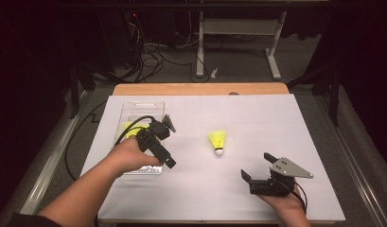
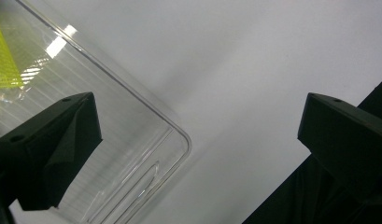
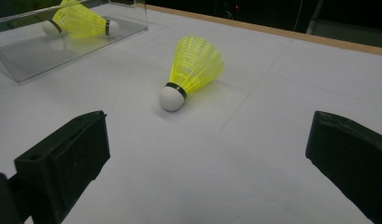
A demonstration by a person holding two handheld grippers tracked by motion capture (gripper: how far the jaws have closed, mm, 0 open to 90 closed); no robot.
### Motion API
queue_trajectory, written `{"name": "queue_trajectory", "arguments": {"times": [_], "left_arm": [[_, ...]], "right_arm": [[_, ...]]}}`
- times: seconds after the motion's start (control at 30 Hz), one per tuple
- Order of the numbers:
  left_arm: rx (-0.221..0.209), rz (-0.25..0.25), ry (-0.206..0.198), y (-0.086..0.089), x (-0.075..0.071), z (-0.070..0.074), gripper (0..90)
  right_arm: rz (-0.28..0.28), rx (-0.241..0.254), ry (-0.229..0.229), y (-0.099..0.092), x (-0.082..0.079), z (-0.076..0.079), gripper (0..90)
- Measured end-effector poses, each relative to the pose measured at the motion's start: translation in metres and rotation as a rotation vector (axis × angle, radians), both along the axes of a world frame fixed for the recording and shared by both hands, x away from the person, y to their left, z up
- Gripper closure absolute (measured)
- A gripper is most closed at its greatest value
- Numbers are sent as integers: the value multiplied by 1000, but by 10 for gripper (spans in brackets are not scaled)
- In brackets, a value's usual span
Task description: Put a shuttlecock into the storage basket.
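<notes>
On the white table cover (image 1: 257,123) lies a yellow shuttlecock (image 1: 218,141), untouched — both grippers, left (image 1: 168,142) over the clear tray (image 1: 134,108) and right (image 1: 257,166), gape wide; grey floor and cables (image 1: 153,56) beyond.

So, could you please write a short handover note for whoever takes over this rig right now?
Left gripper: open, empty, over the near right corner of the clear box.
Right gripper: open, empty, at the near right of the table, facing the loose shuttlecock.
Done: one yellow shuttlecock lies in the box.
Left: the loose one lies on its side mid-table, probably to be boxed next.
</notes>
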State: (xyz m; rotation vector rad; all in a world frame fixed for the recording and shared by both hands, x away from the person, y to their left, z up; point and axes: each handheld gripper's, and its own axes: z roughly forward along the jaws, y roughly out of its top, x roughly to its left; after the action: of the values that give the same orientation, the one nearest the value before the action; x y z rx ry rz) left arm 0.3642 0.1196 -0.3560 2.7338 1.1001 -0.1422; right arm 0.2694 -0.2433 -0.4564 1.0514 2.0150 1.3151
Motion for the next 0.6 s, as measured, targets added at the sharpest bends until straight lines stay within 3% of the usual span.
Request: {"name": "queue_trajectory", "arguments": {"times": [0.4, 0.6], "left_arm": [[1, 2, 6, 4, 0, -1, 7], [1, -2, 12, 1, -1, -4, 7]], "right_arm": [[-8, -35, 14, 13, 18, -3, 6], [-19, -22, 28, 21, 27, -5, 7]]}}
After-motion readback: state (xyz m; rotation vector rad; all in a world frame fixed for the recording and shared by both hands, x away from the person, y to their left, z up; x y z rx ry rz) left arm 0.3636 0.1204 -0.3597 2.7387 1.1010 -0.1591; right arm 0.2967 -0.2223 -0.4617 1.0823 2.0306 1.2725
